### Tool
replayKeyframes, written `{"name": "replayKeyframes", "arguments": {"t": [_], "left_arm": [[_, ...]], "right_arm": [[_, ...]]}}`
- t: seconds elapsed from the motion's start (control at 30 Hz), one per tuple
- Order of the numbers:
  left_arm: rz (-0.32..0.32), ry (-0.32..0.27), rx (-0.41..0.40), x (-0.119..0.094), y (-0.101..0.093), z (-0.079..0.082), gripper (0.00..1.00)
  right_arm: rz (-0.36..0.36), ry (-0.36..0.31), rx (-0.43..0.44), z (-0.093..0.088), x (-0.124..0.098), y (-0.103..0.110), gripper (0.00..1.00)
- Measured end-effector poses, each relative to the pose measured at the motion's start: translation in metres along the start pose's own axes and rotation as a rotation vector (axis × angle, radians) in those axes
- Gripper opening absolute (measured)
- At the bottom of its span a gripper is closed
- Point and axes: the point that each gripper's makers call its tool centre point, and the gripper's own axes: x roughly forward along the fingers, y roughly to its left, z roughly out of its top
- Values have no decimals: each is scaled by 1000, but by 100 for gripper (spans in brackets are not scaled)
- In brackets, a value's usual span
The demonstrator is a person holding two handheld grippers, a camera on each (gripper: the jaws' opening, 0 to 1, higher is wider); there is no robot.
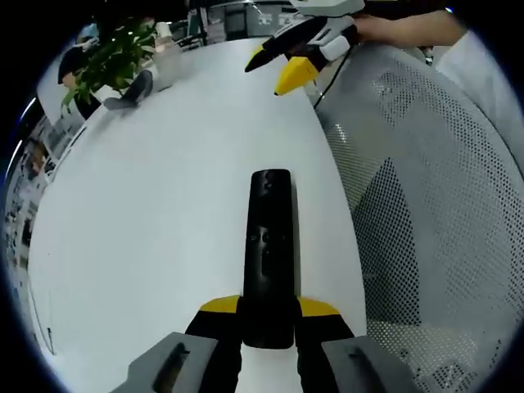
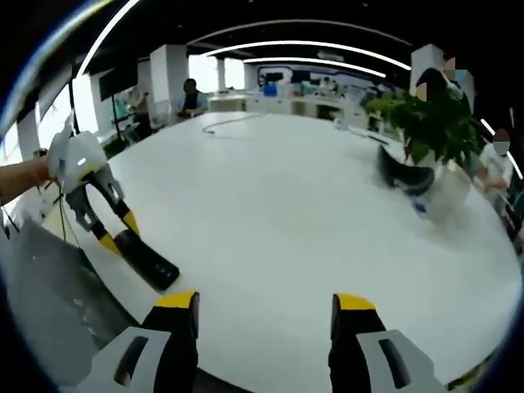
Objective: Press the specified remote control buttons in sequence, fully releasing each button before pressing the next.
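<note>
The left gripper (image 1: 268, 315) is clamping the remote (image 1: 268, 258) over the table (image 1: 164, 205) while the right gripper (image 2: 266, 315) is hanging open.

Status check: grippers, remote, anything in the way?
Left gripper shut on remote control, held over the white table. Right gripper open, empty, clear of remote. Potted plant far side; nothing blocking.

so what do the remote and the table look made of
Remote: probably matte black plastic, with a dull, even surface and moulded buttons. Table: a smooth white top, likely laminate, showing soft ceiling-light reflections; the core can't be told.
</note>
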Motion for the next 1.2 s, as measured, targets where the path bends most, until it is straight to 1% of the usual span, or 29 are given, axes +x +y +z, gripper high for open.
{"name": "replayKeyframes", "arguments": {"t": [0.03,0.07,0.1,0.13,0.17,0.2,0.27,0.3,0.37,0.43,0.5,0.6,0.73,0.93,1.0,1.07,1.2], "left_arm": [[5,-1,10,0,-1,0,23],[11,-5,8,0,-2,0,23],[20,-21,-6,-1,-2,-1,23],[26,-35,-11,-1,-2,-1,23],[41,-63,-49,-1,-2,-1,23],[49,-78,-72,-1,-1,-1,23],[62,-103,-72,-2,-2,-2,23],[68,-112,-96,-2,-2,-3,23],[71,-113,-90,-2,-5,-2,23],[74,-111,-93,-1,-7,0,23],[74,-110,-70,0,-9,2,23],[64,-109,-31,0,-12,3,23],[41,-107,-31,0,-11,3,23],[45,-109,-33,1,-18,4,23],[47,-122,-41,2,-23,5,23],[46,-152,-52,2,-27,7,23],[59,-195,-69,2,-29,8,23]], "right_arm": [[19,-16,5,2,0,4,61],[28,-18,15,3,-1,6,60],[34,-22,9,4,-2,7,58],[53,-45,2,8,-3,11,57],[65,-60,2,10,-3,13,57],[77,-65,2,11,-4,15,56],[96,-75,-2,12,-4,19,55],[111,-81,-4,12,-4,21,53],[135,-99,5,14,-6,25,51],[136,-111,11,16,-8,24,48],[163,-123,28,17,-8,28,43],[161,-122,32,17,-8,29,42],[153,-132,39,20,-9,27,41],[204,-143,59,22,-10,34,32],[231,-133,57,21,-8,39,29],[259,-120,44,21,-7,46,27],[316,-82,10,16,-6,58,25]]}}
